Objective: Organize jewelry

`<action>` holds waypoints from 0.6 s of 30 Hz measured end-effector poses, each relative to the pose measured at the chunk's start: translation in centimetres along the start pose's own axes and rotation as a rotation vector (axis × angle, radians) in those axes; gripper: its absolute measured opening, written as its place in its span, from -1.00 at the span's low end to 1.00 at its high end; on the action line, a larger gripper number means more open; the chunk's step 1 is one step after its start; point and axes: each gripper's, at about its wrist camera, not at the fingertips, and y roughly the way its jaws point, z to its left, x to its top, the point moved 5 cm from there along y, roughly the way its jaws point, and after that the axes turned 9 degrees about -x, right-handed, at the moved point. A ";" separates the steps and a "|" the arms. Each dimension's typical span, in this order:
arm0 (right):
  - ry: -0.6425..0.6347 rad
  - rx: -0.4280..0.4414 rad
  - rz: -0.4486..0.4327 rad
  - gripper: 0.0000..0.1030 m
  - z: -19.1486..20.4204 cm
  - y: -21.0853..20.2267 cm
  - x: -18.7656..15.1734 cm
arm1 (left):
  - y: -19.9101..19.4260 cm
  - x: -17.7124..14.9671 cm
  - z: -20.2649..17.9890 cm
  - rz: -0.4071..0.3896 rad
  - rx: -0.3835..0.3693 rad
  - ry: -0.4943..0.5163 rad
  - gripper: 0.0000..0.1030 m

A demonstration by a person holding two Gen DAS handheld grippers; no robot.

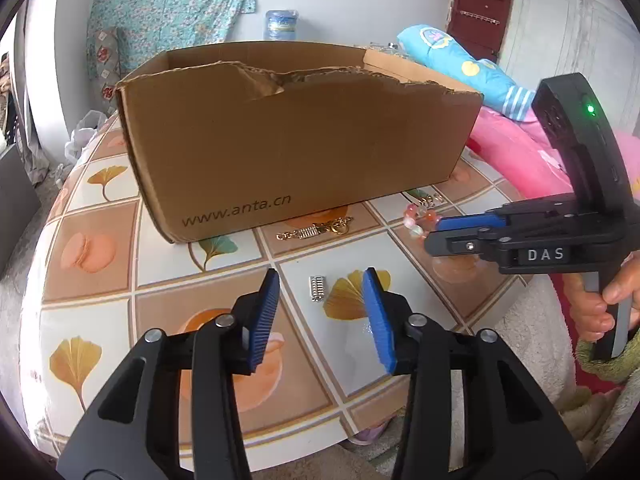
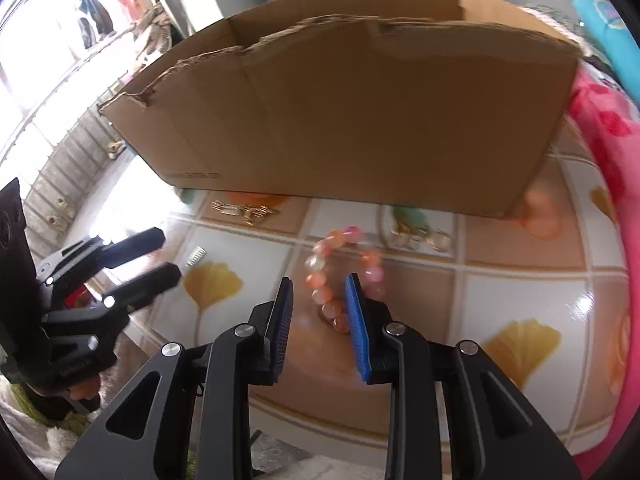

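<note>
Lying looped, bead bracelet (image 2: pixel 344 276), glossy orange, pink, clear beads

I read "www.anta.cn" on the cardboard box (image 1: pixel 296 148) side, toward seven o'clock. I read "DAS" on the right gripper (image 1: pixel 434 232).

I see the cardboard box (image 1: pixel 296 136) walling off the table's (image 1: pixel 96 312) far side (pink bedding (image 1: pixel 516 152) crowds its right edge); bare tabletop along the near edge lets me pass
</note>
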 end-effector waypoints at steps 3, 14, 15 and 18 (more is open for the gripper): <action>0.010 -0.035 -0.005 -0.47 -0.9 -0.3 -0.4 | 0.6 0.0 0.1 0.020 0.015 0.005 -0.42; 0.082 0.038 -0.167 -0.47 -2.2 -3.6 0.6 | 1.6 0.0 0.4 0.090 0.082 0.037 -0.71; 0.083 0.043 -0.178 -0.47 -2.2 -3.8 0.7 | 1.6 0.1 0.3 0.095 0.087 0.040 -0.73; 0.087 0.059 -0.193 -0.47 -2.3 -4.0 1.0 | 1.8 0.2 0.1 0.102 0.097 0.062 -0.75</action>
